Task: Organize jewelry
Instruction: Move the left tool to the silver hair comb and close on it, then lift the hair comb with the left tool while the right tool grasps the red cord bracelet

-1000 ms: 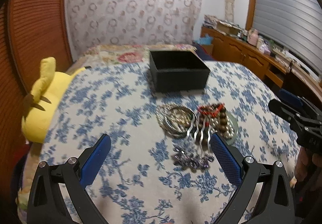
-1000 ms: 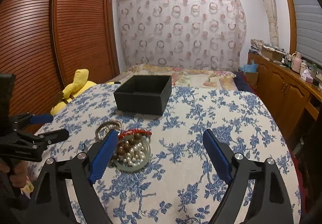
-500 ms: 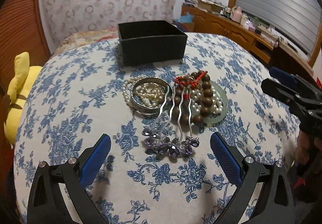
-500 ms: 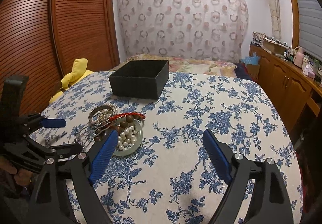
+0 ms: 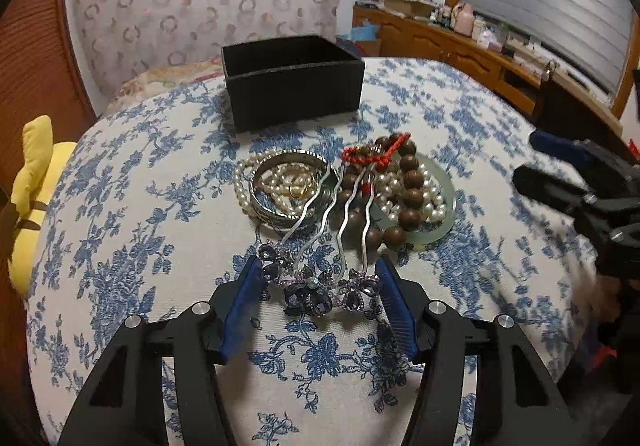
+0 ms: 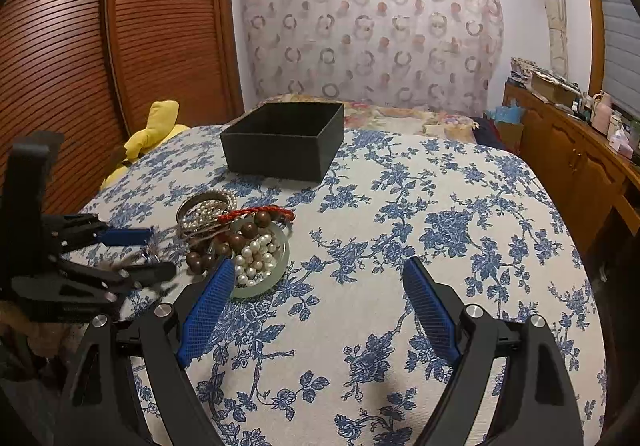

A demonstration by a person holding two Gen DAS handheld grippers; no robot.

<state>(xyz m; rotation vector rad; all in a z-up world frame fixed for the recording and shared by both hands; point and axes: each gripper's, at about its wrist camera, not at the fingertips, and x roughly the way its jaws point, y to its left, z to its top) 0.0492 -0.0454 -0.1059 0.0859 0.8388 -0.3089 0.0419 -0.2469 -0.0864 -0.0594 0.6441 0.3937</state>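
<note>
Left gripper [image 5: 318, 278] jaws, wider before, are closing around the hair comb [image 5: 320, 278].

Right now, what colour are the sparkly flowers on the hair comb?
Purple, on the hair comb. The left wrist view shows them best.

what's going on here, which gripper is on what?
A person is sorting jewelry on a floral bedspread. The left hand-held gripper is closing around the purple flower end of a silver hair comb, whose wavy prongs lie over a pile of pearls, a bangle and wooden beads. The pads look near the flowers; contact is not clear. The right hand-held gripper hovers open over bare bedspread, holding nothing. The black box behind the pile looks empty.
</note>
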